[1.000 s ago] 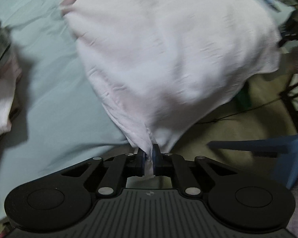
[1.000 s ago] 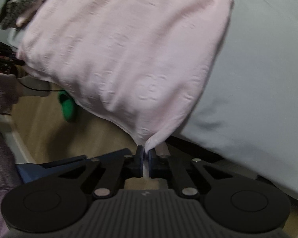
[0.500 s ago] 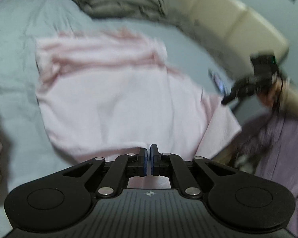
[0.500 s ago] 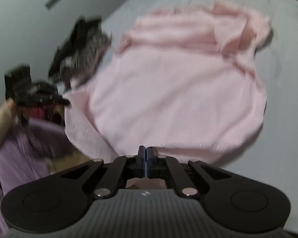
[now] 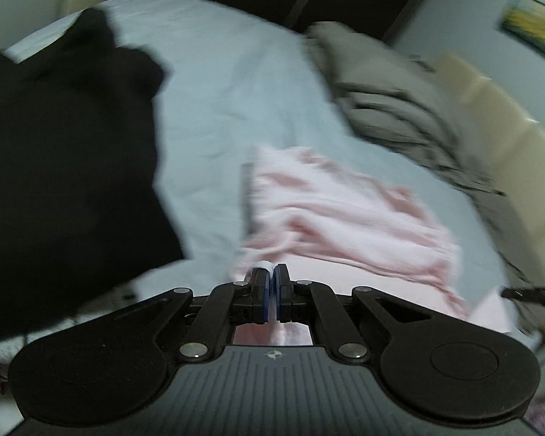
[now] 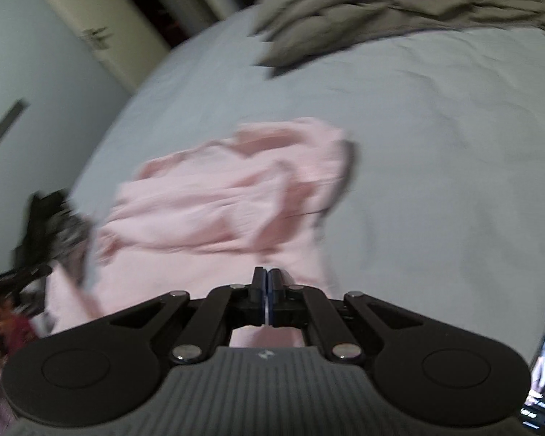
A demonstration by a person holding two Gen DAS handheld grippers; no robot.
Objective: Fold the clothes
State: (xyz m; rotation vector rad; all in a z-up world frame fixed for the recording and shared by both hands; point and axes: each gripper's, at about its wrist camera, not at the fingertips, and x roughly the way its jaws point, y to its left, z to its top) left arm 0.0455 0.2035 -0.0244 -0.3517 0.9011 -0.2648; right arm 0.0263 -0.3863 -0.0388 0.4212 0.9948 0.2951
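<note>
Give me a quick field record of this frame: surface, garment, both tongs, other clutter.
surface: pale blue bed sheet
garment: pink garment, near edge lifted, far part bunched on the sheet
left tongs: shut on pink garment's near edge
right tongs: shut on pink garment's near edge
clutter: black garment beside it; grey bedding at the far end
image: motion-blurred

Bare bed sheet [image 6: 436, 145] lay open along the bed's far side, right of the pink garment [image 6: 229, 196]. A grey duvet heap [image 6: 381, 3] blocked the bed's far corner. A black garment [image 5: 61, 167] covered the bed's left edge. Between black garment and pink garment ran a clear strip of sheet.
</note>
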